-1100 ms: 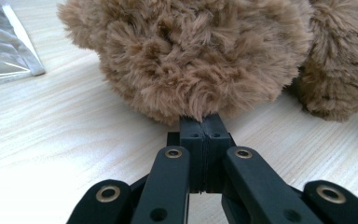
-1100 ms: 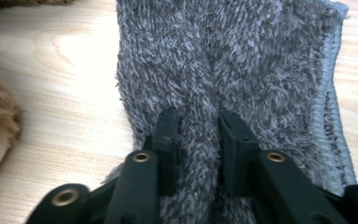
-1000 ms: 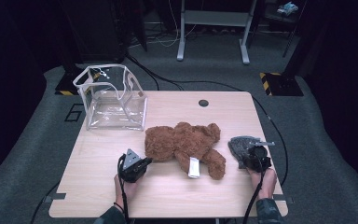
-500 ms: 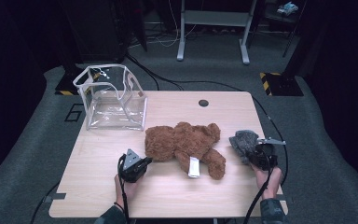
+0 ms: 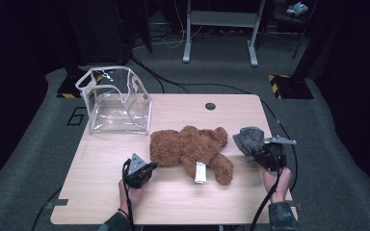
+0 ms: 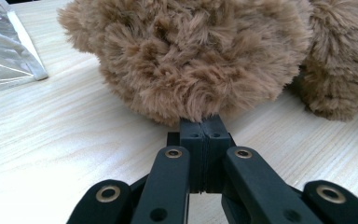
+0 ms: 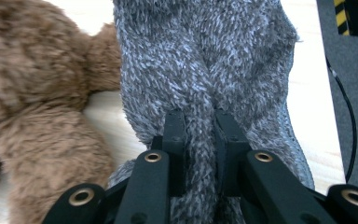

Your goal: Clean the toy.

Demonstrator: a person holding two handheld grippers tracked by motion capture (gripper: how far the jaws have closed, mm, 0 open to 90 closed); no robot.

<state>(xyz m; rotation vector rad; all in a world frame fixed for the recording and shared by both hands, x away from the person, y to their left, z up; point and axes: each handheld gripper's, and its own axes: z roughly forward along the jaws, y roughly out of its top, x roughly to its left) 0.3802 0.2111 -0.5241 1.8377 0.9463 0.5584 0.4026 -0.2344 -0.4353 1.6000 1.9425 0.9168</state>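
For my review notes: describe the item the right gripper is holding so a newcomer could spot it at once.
Start at the wooden table and find the brown teddy bear at its centre. Just right of the bear, the right gripper is clamped on a grey knitted fabric piece: fuzzy and speckled grey, unlike the brown bear.

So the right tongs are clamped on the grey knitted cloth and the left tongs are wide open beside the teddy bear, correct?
Not quite: the left tongs are shut, tips against the teddy bear, as the left gripper view shows. The right tongs do clamp the grey knitted cloth.
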